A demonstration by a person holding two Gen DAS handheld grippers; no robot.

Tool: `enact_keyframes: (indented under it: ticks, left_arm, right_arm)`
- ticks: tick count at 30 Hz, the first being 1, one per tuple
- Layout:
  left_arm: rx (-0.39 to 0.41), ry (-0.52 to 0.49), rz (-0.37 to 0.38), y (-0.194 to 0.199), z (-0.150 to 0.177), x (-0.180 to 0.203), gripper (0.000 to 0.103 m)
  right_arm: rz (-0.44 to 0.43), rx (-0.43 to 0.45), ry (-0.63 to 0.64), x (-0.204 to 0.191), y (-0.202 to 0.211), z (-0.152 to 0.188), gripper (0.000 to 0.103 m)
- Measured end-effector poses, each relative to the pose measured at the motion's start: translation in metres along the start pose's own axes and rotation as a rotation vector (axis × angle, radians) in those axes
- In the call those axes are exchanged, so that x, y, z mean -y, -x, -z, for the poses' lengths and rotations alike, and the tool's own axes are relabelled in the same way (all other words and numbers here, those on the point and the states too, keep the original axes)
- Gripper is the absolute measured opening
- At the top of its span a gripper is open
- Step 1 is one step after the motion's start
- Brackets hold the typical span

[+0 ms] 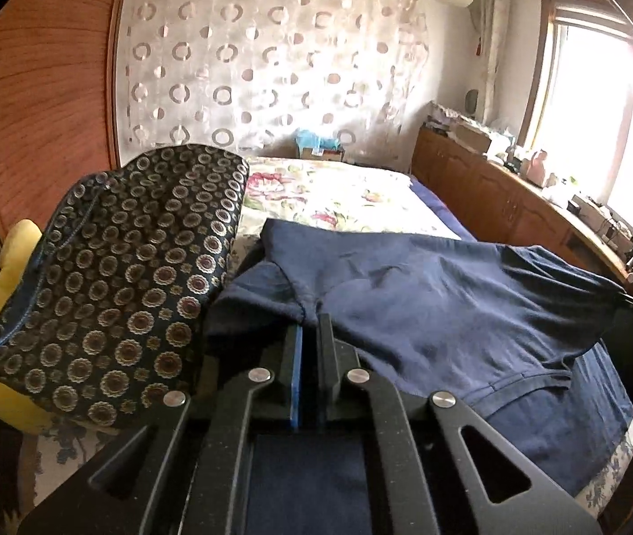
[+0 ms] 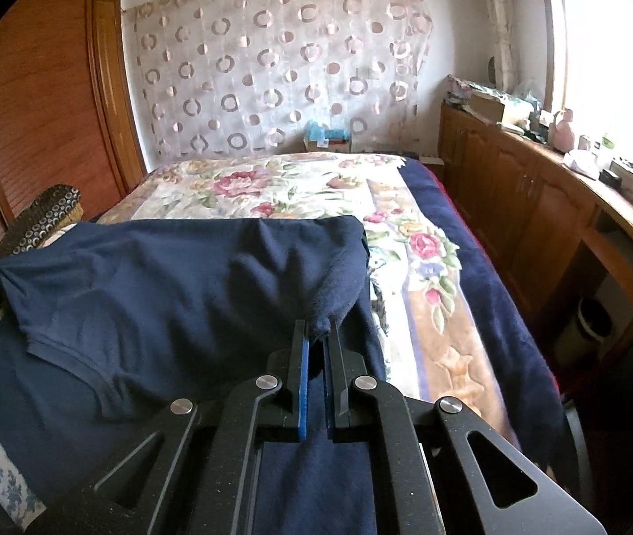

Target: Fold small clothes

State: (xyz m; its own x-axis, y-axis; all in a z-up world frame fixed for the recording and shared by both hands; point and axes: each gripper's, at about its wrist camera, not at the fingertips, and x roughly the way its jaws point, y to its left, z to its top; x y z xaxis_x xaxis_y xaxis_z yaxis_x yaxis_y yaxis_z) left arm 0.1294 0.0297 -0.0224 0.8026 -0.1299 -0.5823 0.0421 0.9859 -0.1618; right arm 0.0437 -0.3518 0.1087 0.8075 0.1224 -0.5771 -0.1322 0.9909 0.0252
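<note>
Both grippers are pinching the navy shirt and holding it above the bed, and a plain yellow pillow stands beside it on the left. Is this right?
Not quite. The pillow beside the navy shirt is dark with a ring-and-flower pattern, as the left wrist view shows. Both the left gripper and right gripper do pinch it above the bed.

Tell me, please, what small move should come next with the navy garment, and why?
Probably carry both grippers forward together and lay the fold down: the left gripper and right gripper each pinch an edge of the navy garment, lifted above the bed.
</note>
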Motion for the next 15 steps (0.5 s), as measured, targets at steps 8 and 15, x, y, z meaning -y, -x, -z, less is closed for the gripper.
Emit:
enact_keyframes:
  ticks: [8,15]
  left_arm:
    - [0.063,0.007,-0.003,0.027,0.000,-0.009,0.006]
    - [0.084,0.008,-0.001,0.053,0.015,-0.014,0.006]
  right_arm:
    - [-0.017,0.067,-0.003,0.002,0.032,0.012,0.005]
    - [-0.003,0.101,-0.008,0.007,0.059,0.035,0.005]
